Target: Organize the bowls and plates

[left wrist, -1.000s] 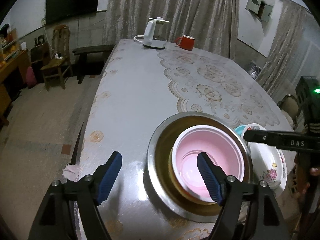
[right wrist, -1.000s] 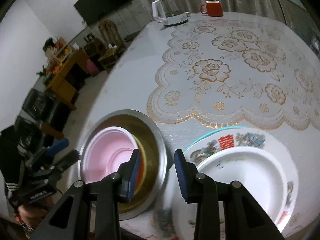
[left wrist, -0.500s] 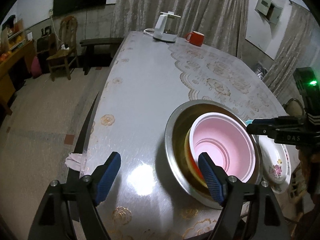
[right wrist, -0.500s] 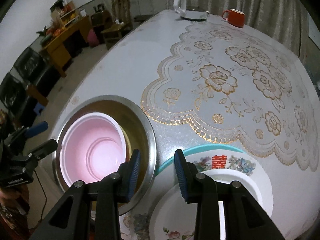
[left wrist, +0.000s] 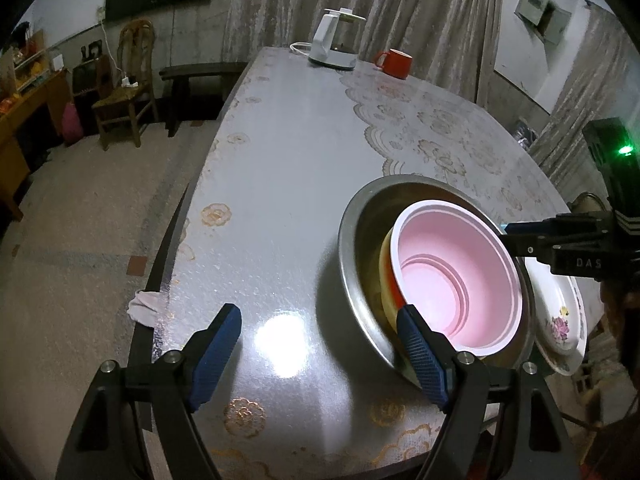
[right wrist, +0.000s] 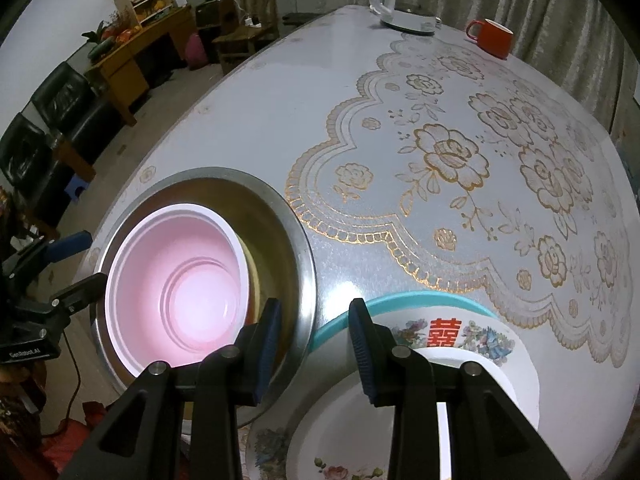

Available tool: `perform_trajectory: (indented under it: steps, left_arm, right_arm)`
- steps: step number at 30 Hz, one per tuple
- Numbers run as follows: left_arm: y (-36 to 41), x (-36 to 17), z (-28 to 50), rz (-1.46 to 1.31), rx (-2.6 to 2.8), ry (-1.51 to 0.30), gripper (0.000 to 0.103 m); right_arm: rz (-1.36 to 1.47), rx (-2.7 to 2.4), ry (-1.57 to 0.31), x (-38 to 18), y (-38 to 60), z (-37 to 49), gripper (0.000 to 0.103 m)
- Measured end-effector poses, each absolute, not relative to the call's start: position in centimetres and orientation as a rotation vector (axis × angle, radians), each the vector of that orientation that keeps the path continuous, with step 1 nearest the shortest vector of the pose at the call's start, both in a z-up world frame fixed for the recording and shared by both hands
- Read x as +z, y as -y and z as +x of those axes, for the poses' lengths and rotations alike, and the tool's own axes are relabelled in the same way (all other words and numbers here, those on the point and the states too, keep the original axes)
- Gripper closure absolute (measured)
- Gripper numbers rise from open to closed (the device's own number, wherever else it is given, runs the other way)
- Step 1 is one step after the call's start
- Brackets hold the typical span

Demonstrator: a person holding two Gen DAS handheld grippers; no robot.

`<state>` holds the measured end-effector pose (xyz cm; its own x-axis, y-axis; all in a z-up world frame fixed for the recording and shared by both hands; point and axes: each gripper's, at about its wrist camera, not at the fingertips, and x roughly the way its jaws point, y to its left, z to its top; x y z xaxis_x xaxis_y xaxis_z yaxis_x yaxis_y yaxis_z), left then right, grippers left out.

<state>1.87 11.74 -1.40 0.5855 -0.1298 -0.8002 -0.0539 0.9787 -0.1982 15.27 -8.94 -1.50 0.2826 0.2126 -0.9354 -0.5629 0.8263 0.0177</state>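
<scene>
The smooth pink plastic bowl (left wrist: 460, 276) is nested in the big round metal basin (right wrist: 306, 256) near the table edge, both the left gripper (left wrist: 320, 356) and the right gripper (right wrist: 314, 344) are held apart with nothing pinched, and the flowered white plates (right wrist: 472, 340) likely need stacking next.

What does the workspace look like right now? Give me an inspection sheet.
Surface: table under a lace-patterned cover, glare spot near the front edge.
Job's things: pink bowl nested on a yellow bowl inside the steel basin; floral plate stacked on a teal-rimmed plate beside the basin.
Clutter: electric kettle and red mug at the far end; white cloth at the table's edge.
Grippers: left gripper open, empty; right gripper narrowly open, nothing between the pads.
Cables: kettle's white cord.
Surroundings: wooden chair, curtains.
</scene>
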Motion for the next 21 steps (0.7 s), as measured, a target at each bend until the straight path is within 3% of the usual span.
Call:
perform_trajectory:
  steps: [12, 21]
  left_arm:
    - [-11.9, -1.9, 1.8, -0.245, -0.070, -0.968, 0.021]
    - [-11.7, -2.3, 1.7, -0.299, -0.147, -0.999, 0.021]
  right_arm:
    - [-0.374, 0.595, -1.205, -2.3, 8.3, 16.1, 0.069]
    - [-0.395, 0.637, -1.217, -2.8, 8.2, 16.4, 0.075]
